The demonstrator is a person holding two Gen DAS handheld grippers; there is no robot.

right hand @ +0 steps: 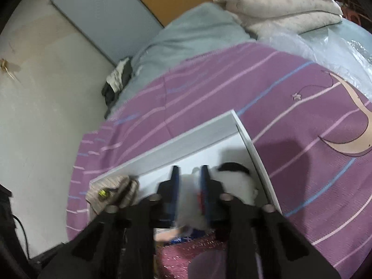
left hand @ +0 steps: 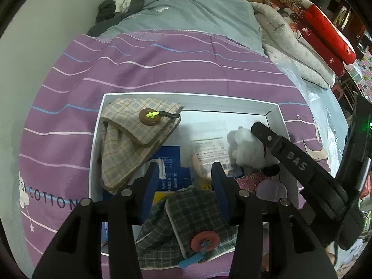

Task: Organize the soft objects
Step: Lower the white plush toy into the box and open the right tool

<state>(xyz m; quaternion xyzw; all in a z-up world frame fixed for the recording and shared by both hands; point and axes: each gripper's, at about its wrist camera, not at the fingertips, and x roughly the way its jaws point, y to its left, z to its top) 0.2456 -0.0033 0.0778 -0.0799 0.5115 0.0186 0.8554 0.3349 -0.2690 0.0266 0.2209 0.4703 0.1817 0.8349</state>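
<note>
The right gripper (right hand: 188, 181) clamps the white plush toy (left hand: 246, 148) in the white box's (left hand: 282, 125) far right corner on the bed (left hand: 162, 69); a straight, slow lift should clear the wall. The left gripper (left hand: 186, 176) hangs open over the green plaid pouch (left hand: 193, 211).

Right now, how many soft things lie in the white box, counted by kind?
Checked cloth pouches with a button: 2, a beige one and a dark green one
White plush toy: 1, with the right gripper around it
Pink glittery fabric piece: 1
Total: 4 in the white box
</note>
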